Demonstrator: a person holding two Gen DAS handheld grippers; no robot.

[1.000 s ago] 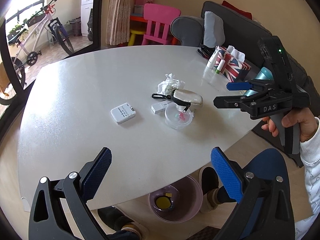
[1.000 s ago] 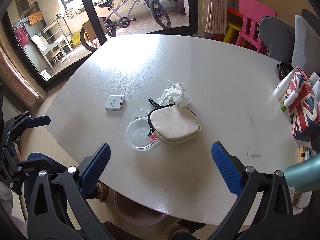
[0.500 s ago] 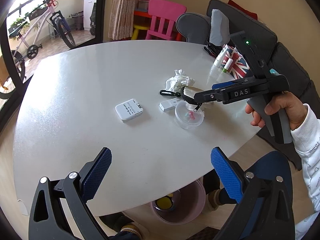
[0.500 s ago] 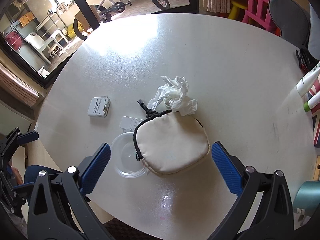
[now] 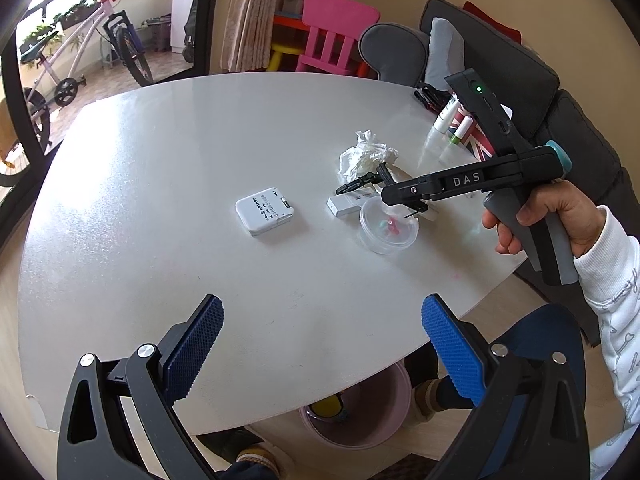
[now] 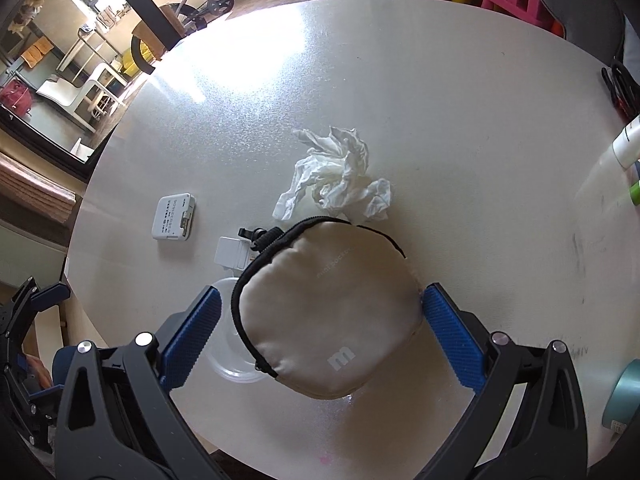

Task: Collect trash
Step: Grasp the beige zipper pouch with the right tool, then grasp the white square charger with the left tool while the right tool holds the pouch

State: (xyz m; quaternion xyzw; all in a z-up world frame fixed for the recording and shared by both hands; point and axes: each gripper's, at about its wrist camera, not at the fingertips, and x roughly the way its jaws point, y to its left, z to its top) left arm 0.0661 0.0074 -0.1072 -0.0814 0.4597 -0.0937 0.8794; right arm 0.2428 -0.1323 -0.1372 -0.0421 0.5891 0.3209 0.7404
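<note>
A crumpled white tissue [image 6: 335, 173] lies on the white round table [image 6: 460, 128], also in the left wrist view [image 5: 365, 155]. Just in front of it lies a beige zip pouch [image 6: 328, 312]. My right gripper [image 6: 320, 336] is open, low over the table, its blue pads either side of the pouch; it also shows in the left wrist view [image 5: 404, 196]. A clear plastic lid [image 5: 388, 229] lies beside the pouch. My left gripper [image 5: 322, 356] is open and empty over the table's near edge. A pink bin [image 5: 356, 412] stands on the floor under that edge.
A white flat box [image 5: 265, 216] and a small white adapter [image 5: 347, 204] lie on the table. A Union Jack tissue box [image 5: 472, 138] and tubes [image 5: 446, 116] stand at the far right. Chairs, a sofa and a bicycle surround the table.
My right gripper has moved forward and down until its open fingers straddle the beige pouch. My left gripper has drifted a little; nothing on the table has moved.
</note>
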